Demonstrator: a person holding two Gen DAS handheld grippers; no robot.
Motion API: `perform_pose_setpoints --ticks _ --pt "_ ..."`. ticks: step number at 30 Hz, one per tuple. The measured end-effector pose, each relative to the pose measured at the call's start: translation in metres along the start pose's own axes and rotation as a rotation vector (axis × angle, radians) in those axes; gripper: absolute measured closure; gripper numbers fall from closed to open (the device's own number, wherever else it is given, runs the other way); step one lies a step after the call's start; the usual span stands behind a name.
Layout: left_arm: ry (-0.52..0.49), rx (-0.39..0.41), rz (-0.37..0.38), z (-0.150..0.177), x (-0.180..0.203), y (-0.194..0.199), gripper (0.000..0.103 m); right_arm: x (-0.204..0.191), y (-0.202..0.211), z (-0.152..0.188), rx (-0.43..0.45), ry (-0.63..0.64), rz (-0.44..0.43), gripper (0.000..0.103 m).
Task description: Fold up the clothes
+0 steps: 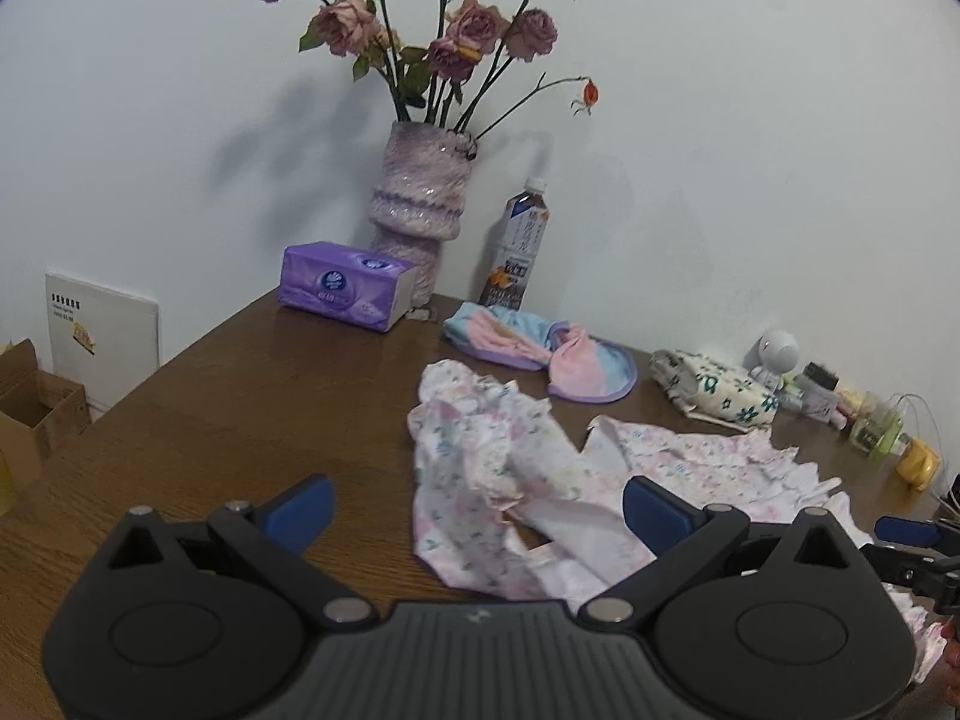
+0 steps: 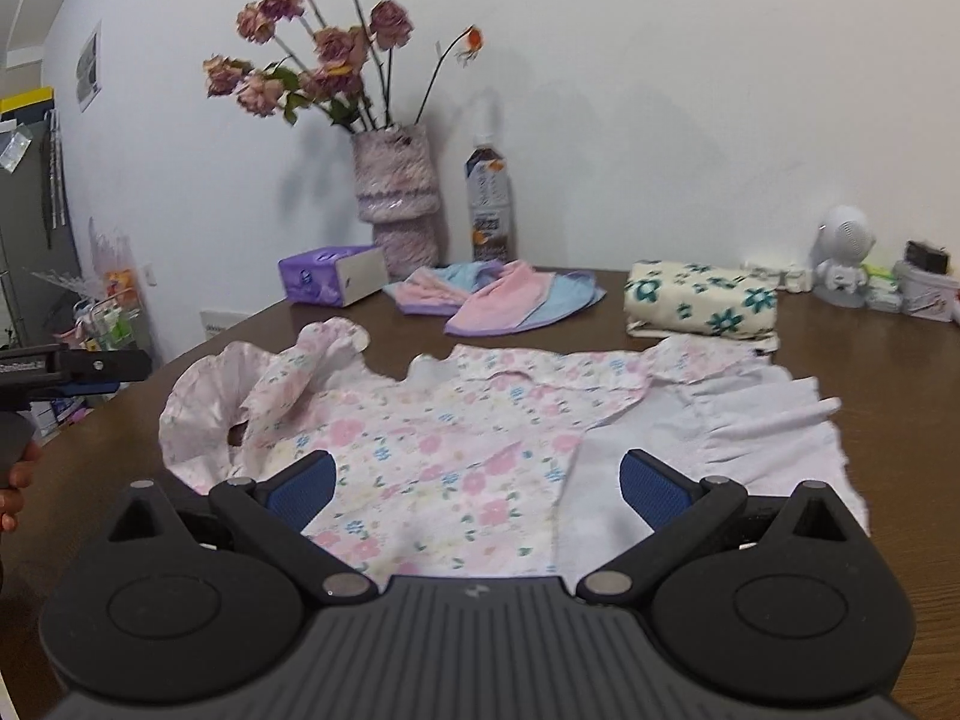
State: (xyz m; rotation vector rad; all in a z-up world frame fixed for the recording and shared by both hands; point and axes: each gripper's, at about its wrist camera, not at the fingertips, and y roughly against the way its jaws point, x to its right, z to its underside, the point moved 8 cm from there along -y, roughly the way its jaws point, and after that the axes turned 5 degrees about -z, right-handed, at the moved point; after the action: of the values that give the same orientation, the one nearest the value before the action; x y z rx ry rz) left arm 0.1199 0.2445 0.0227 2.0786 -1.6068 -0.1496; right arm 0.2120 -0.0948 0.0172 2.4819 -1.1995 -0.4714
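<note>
Brown wood-grain tabletop (image 2: 888, 372) stood against a white wall, and from my station I judged the folding barely begun. Nearest me, my right gripper (image 2: 477, 489) hovered over the near hem of the floral garment (image 2: 456, 438), its blue pads spread wide with nothing between them. My left gripper (image 1: 477, 510) was likewise wide open and empty, hanging above the garment's bunched left end.

That garment, pale pink with small flowers, lay mostly spread along the near edge, front up, collar toward the wall. Its right side was flat, a plain white panel and a ruffled sleeve showing there; its left sleeve was crumpled into a heap, so it wanted smoothing before any fold.

Further back, a cream cloth with teal flowers (image 2: 702, 300) sat already folded into a neat block near the far edge, which I took as finished work. Beside it a pink-and-blue cloth (image 2: 504, 300) lay loose, seemingly unfolded. Against the wall stood a tissue pack (image 2: 330, 282), a vase of dried roses (image 2: 396, 198) and a bottle (image 2: 489, 204).
</note>
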Motion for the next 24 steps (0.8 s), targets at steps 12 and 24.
perform_pose_setpoints --ticks 12,24 --pt "-0.068 -0.031 -0.009 -0.007 -0.006 -0.022 0.007 0.015 -0.016 0.004 -0.064 -0.012 0.086 0.002" --pt "-0.192 -0.124 0.004 -0.011 0.016 -0.065 0.05 -0.019 -0.056 -0.01 -0.148 0.077 -0.038 0.021"
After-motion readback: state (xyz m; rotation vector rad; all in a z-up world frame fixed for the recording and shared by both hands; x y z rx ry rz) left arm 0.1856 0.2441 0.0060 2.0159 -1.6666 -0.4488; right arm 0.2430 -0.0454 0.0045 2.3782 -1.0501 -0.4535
